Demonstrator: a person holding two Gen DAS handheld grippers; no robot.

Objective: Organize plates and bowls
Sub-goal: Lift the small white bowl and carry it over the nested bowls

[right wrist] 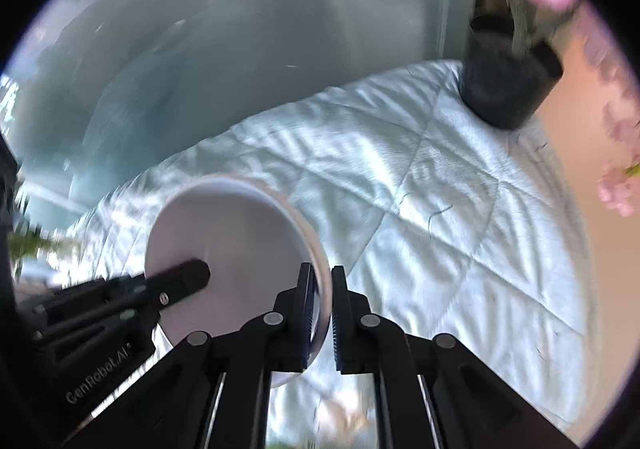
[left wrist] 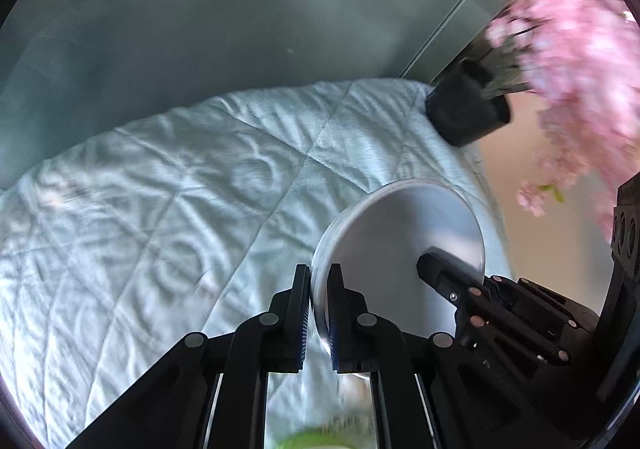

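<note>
A round white plate (left wrist: 404, 249) is held up on edge above the pale quilted cloth (left wrist: 160, 209). My left gripper (left wrist: 319, 313) is shut on its left rim. My right gripper (right wrist: 320, 313) is shut on the opposite rim of the same plate (right wrist: 232, 233). Each gripper shows in the other's view: the right one (left wrist: 500, 301) at the lower right of the left wrist view, the left one (right wrist: 132, 297) at the lower left of the right wrist view. No bowl is in view.
A black pot (left wrist: 468, 105) of pink flowers (left wrist: 568, 49) stands at the cloth's far right corner; it also shows in the right wrist view (right wrist: 508, 77). A grey-green wall (left wrist: 200, 29) rises behind the cloth. A bare tan surface (right wrist: 600, 289) lies right of the cloth.
</note>
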